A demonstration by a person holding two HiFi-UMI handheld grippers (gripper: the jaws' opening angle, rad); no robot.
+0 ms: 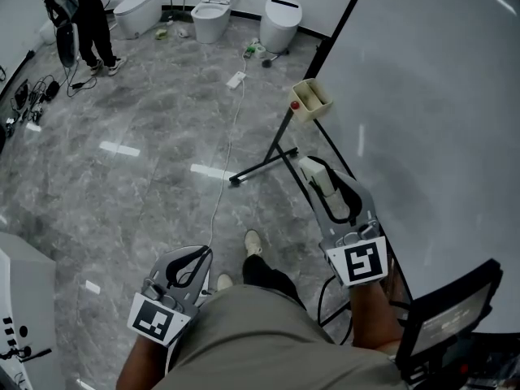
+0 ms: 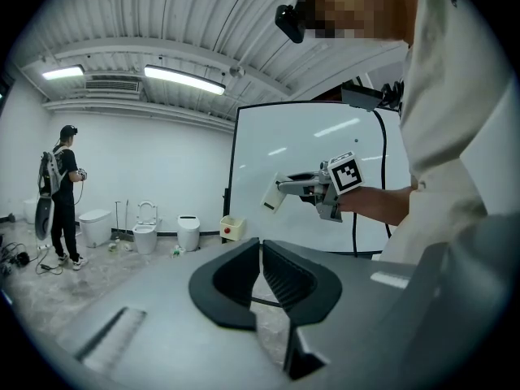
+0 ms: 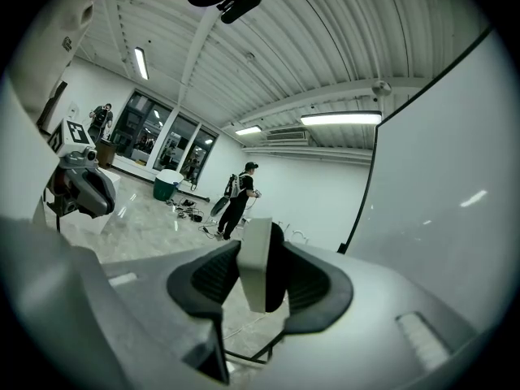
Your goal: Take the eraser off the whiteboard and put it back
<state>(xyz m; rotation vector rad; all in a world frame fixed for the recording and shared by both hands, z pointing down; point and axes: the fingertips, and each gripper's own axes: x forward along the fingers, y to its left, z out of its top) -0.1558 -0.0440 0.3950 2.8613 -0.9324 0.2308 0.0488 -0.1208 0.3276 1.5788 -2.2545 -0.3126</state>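
My right gripper (image 1: 325, 187) is shut on the eraser (image 1: 314, 174), a white block with a dark back, gripped flat between the pads. The eraser (image 3: 255, 265) stands upright in the jaws, clear of the whiteboard (image 3: 455, 185) on its right. The whiteboard (image 1: 439, 128) fills the right side of the head view. From the left gripper view, the right gripper (image 2: 302, 187) holds the eraser (image 2: 272, 195) in front of the whiteboard (image 2: 309, 149). My left gripper (image 1: 195, 260) hangs low at my left side, shut with nothing in it; its own jaws (image 2: 260, 249) meet at the tips.
A yellow box (image 1: 309, 100) hangs on the board's black stand (image 1: 264, 165). A white cable (image 1: 227, 157) runs across the grey floor. Toilets (image 1: 211, 10) stand at the far wall, a person (image 1: 85, 15) at the far left. A dark screen (image 1: 447, 319) sits at my right.
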